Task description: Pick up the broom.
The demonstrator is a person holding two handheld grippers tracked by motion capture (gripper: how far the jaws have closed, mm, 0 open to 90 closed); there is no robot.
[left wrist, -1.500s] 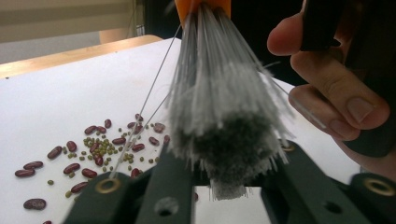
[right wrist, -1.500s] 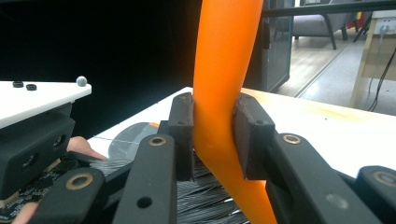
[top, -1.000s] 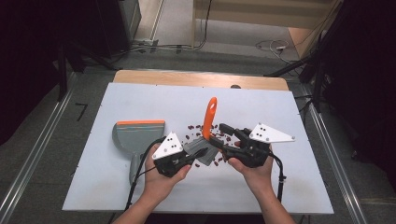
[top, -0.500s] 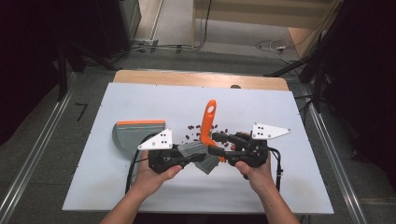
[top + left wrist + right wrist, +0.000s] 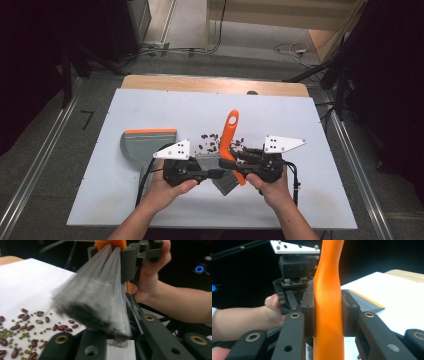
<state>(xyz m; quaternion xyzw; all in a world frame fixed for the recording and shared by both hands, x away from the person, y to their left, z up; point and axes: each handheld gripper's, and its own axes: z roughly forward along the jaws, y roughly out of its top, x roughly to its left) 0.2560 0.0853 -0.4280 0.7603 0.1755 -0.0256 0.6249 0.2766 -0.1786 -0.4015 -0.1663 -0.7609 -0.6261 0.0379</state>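
Observation:
A brush with an orange handle (image 5: 229, 132) and grey bristles (image 5: 225, 183) lies over the white table (image 5: 150, 105), above scattered red and green beans (image 5: 212, 142). My right gripper (image 5: 237, 169) is shut on the orange handle (image 5: 328, 302), a pad pressed on each side. My left gripper (image 5: 220, 173) points right at the brush head. Its jaws stand on either side of the bristle tips (image 5: 100, 302), which hide the gap. More beans (image 5: 25, 327) lie beyond. The grey dustpan (image 5: 145, 142) with an orange edge rests flat to the left, untouched.
The dustpan (image 5: 364, 302) sits close behind the held handle in the right gripper view. Cables trail from both grippers toward the near table edge. A wooden strip (image 5: 210, 85) borders the table's far side, with dark floor and cables beyond.
My left gripper swung from pointing up-right to pointing right and closed in on the brush bristles. The right gripper kept hold of the handle and barely shifted.

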